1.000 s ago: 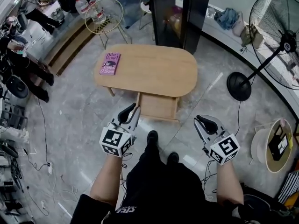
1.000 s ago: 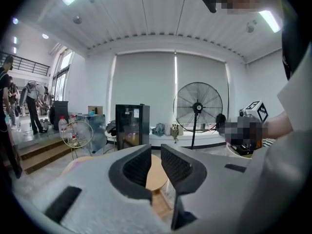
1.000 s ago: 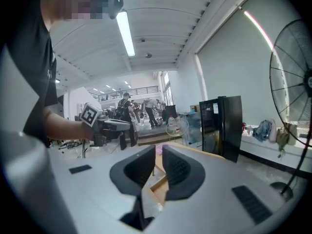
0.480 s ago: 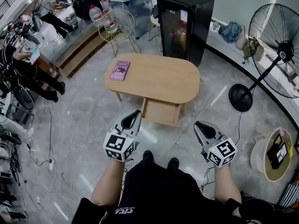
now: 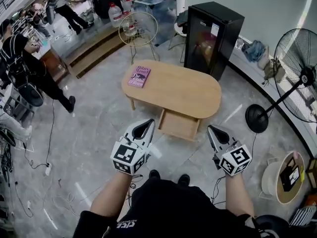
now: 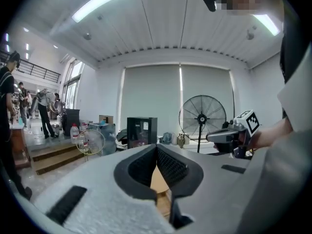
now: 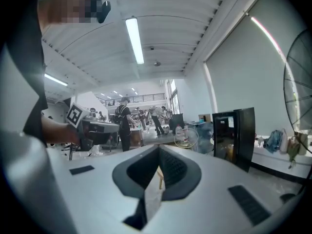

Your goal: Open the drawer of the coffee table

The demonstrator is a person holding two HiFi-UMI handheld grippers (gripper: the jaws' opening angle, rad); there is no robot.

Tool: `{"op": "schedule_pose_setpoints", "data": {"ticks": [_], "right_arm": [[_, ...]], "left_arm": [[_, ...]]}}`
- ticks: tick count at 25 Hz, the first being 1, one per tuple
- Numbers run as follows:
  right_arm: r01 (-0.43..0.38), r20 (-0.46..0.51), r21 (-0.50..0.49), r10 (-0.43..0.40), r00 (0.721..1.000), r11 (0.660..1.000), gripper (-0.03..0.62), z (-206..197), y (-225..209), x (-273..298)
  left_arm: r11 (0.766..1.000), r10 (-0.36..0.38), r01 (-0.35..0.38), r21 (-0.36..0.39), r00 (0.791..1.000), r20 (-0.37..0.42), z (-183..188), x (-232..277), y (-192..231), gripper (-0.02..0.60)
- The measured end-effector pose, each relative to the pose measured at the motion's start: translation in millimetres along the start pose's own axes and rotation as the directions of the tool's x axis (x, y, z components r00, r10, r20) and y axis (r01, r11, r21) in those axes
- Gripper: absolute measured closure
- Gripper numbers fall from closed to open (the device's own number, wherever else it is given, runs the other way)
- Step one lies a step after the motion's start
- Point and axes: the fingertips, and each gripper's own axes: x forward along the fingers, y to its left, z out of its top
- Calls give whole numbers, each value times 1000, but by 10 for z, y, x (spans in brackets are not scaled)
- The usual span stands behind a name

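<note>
Head view: the coffee table [image 5: 173,90] sits centre-right in the frame. It is lower and further right than a second ago, and more of the room shows above it. Its drawer [image 5: 179,125] stands pulled out from the table's near side, toward the bottom of the frame, just as in both earlier frames. The pink book [image 5: 139,76] lies at the table's upper-left end, in the same spot on the top.

My left gripper [image 5: 148,124] is at lower centre-left. Its jaws have just been closing and now meet at the tips with nothing between them. In the picture its tip is just left of the drawer's front corner and not touching it.

My right gripper [image 5: 213,130] is at lower centre-right. Its jaws have likewise just been closing and are now together and empty. It sits just right of the drawer front.

Both grippers keep roughly their earlier places in the frame. My shoes [image 5: 154,174] have slid from mid-frame down toward the bottom.

The black cabinet [image 5: 214,31] above the table has moved right. The standing fan [image 5: 303,78] at the right edge is now partly cut off. A person in black [image 5: 29,68] now stands at the upper left.
</note>
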Motion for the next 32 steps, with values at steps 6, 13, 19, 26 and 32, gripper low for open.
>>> {"op": "schedule_pose_setpoints", "data": {"ticks": [6, 13, 19, 26, 32], "right_arm": [[17, 51, -14, -16, 999, 1000, 589, 443, 514, 454], [131, -8, -69, -132, 991, 989, 591, 518, 956, 868], [140, -34, -121, -145, 989, 983, 591, 555, 959, 968], [153, -1, -144, -154, 988, 978, 591, 672, 738, 971], [147, 19, -92, -146, 989, 985, 591, 752, 456, 823]], "left_arm": [[999, 31, -31, -30, 999, 13, -66, -301, 663, 581], [998, 56, -56, -3, 998, 16, -88, -540, 1376, 581], [999, 47, -47, -5, 998, 39, 53, -478, 1642, 581], [998, 63, -64, 19, 996, 56, 217, -393, 1646, 581], [997, 68, -69, 21, 995, 68, 401, -206, 1493, 581]]}}
